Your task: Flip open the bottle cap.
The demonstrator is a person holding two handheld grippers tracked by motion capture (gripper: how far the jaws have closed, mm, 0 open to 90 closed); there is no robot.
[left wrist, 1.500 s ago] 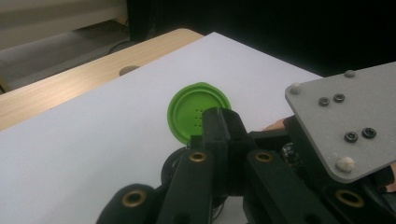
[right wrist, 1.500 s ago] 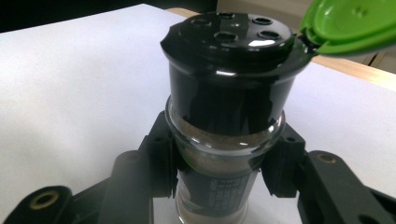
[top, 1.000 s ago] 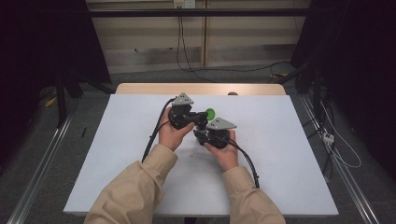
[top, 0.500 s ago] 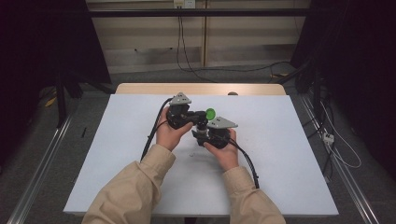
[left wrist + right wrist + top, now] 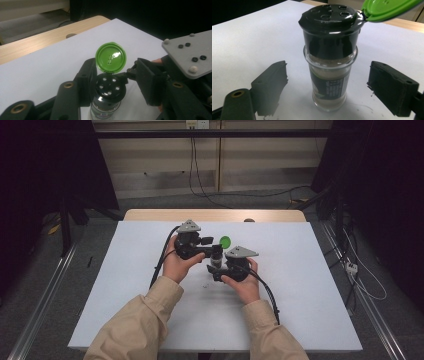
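Now spice jar (image 5: 329,72) upright, green lid (image 5: 110,57) flipped up; both claws just opened, flanking it.

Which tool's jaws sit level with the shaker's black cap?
The left tool: its jaws, just opening, flank the black cap; the right tool, its jaws also just opening, flanks the glass body lower down.

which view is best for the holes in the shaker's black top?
Left gripper view: it looks down on the black sifter top, all holes visible under the open green lid. Right gripper view shows the top side-on, holes foreshortened. High view: shaker too small to tell.
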